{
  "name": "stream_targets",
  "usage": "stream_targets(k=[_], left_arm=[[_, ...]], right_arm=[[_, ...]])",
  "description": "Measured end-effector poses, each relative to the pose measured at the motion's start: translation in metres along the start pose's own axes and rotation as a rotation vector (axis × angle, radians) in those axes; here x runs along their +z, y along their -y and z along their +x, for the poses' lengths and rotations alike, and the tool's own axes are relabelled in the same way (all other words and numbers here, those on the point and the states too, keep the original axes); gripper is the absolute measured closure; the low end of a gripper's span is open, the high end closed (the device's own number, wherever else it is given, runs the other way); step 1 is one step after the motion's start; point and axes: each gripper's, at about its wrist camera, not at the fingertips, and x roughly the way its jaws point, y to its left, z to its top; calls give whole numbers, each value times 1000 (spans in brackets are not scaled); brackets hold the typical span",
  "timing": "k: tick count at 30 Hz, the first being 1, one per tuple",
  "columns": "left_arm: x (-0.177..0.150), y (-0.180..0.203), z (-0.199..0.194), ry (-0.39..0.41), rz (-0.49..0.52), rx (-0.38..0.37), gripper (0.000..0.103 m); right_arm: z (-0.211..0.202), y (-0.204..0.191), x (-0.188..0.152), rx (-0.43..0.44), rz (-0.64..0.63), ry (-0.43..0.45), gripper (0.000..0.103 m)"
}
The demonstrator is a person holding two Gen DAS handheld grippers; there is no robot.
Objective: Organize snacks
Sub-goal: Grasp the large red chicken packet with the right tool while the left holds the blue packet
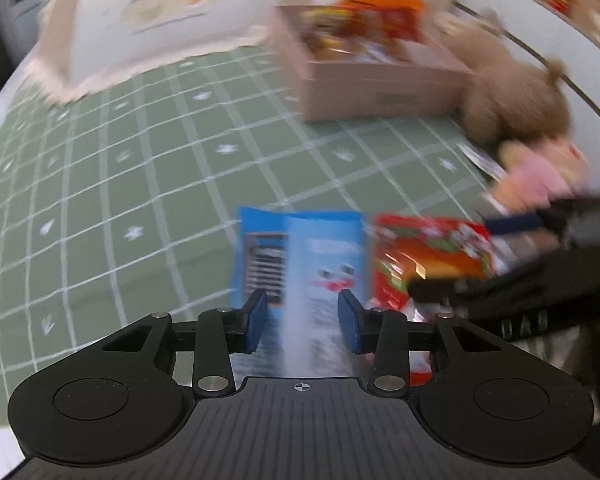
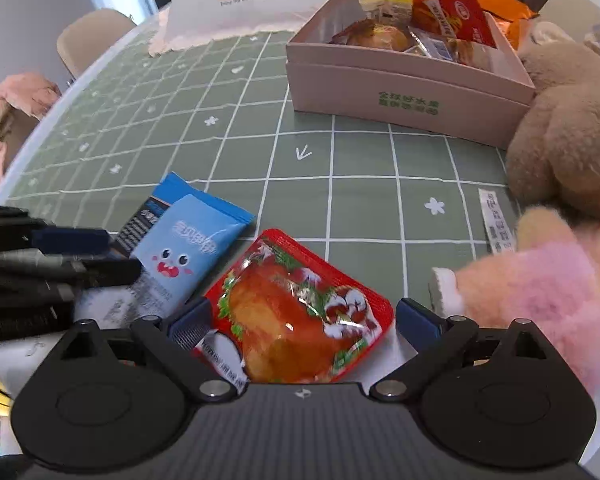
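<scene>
A blue snack packet (image 1: 300, 248) with a cartoon face lies flat on the green checked tablecloth (image 1: 140, 184). My left gripper (image 1: 302, 316) hovers over its near end, blue pads a little apart and the packet showing between them, not visibly pressed. In the right wrist view this packet (image 2: 188, 240) has the left gripper (image 2: 92, 254) over its left end. Beside it lies a red snack packet (image 2: 296, 312). My right gripper (image 2: 304, 320) stands wide open around it, pads clear of its edges. A pink box (image 2: 400, 92) holding several snacks stands at the back.
A brown teddy bear (image 2: 568, 140) and a pink plush toy (image 2: 540, 288) sit to the right of the red packet. A white paper bag (image 2: 260, 0) stands behind the box's left. A white label strip (image 2: 498, 220) lies by the bear. A chair (image 2: 88, 36) is beyond the table edge.
</scene>
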Motion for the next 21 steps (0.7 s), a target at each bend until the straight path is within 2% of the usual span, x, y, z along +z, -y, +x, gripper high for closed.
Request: stream_targets(k=[2,5,7,9,10,13,15,16,19,21], left_arm=[[-5,8,6,-18,62,9,57],[-7,15,10,8,147,76,57],[-5,12,14,13,148,120,56],[-2,7,18,5,124,124,52],[-1,6,20,-2,118,108,48],[1,9,22,-16,125,42,22],[5,-1,20,-8,64,6,22],[7,-7,17,6,23,9,25],[9,-23,18,24,-43,75,27],[9,-29,25,-2,-56,71,27]], right_arm=[[-7,3,-3,-22,-8,11,5],[-11,10,-7,-10,6,1,5],[-11,10,-10,-10,7,-1,5],[-11,9,-14,-16,8,-3,5],[-11,9,-16,-15,14,-3,5],[-9,10,-20,7,46,-10,3],[-8,12,-24,27,69,-20,2],[-8,12,-25,34,73,-24,2],[-8,6,-30,28,55,-22,0],[-8,1,-33,19,36,-16,0]])
